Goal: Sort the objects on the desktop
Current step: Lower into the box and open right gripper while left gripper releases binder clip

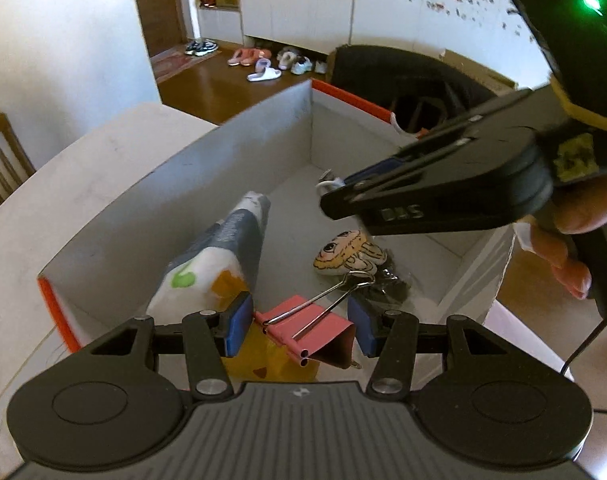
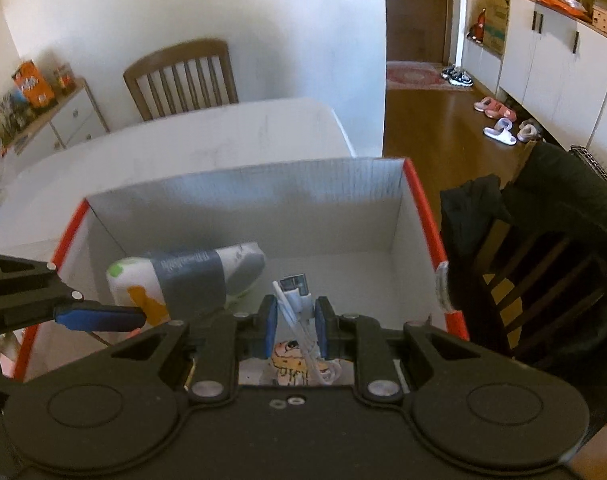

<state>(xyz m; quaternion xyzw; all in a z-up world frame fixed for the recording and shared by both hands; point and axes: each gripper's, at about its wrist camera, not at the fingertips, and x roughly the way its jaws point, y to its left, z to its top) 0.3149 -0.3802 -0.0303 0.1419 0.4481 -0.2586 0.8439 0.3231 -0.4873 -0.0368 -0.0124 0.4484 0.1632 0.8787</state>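
Note:
An open grey box with an orange rim (image 1: 263,132) (image 2: 263,188) stands on the white table. My left gripper (image 1: 299,326) is over the box; a pink binder clip (image 1: 307,330) lies between its spread blue pads, which do not seem to squeeze it. My right gripper (image 2: 295,322) is shut on a white USB charging cable (image 2: 293,292) and holds it over the box; it also shows in the left wrist view (image 1: 335,188). Inside the box lie a white and grey tissue pack (image 1: 219,256) (image 2: 191,276) and a small cartoon figure keychain (image 1: 349,254) (image 2: 291,364).
A wooden chair (image 2: 183,80) stands at the table's far side. A chair draped with black clothing (image 2: 543,232) is right of the box. A yellow item (image 1: 263,364) lies under the binder clip. Shoes (image 1: 263,64) lie on the wooden floor beyond.

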